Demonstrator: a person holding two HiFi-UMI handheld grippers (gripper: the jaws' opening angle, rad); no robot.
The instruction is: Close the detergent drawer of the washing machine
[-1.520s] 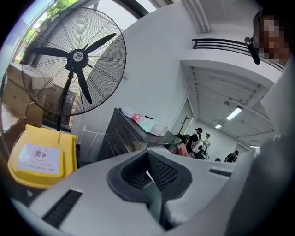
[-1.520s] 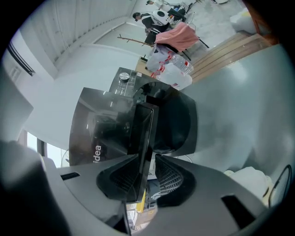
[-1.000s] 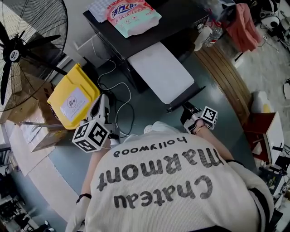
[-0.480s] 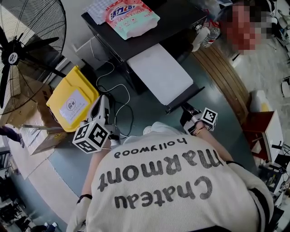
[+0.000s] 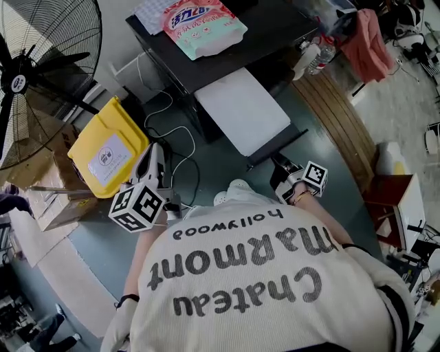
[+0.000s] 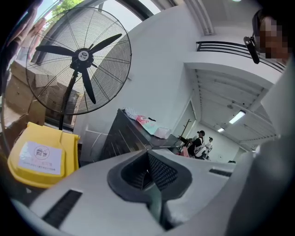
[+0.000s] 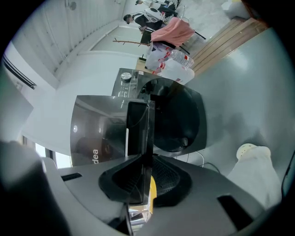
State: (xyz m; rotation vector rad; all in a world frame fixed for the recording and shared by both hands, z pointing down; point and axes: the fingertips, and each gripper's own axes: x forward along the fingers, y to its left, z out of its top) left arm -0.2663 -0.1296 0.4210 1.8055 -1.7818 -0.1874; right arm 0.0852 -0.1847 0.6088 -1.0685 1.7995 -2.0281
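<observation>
Our right fingers (image 7: 168, 183) pinch the detergent drawer (image 7: 137, 133) front, washing machine (image 7: 94, 131) directly beyond, upper frame; left fingers (image 6: 162, 171) together, empty.

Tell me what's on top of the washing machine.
A pink-and-green bag and a checked cloth lie on its dark top; anything beneath the bag is covered.

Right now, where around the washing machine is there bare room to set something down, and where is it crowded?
Bare floor lies between the drawer and the wooden planks; the machine top is bare right of the detergent bag. Cables, yellow bin and fan crowd the left.
</observation>
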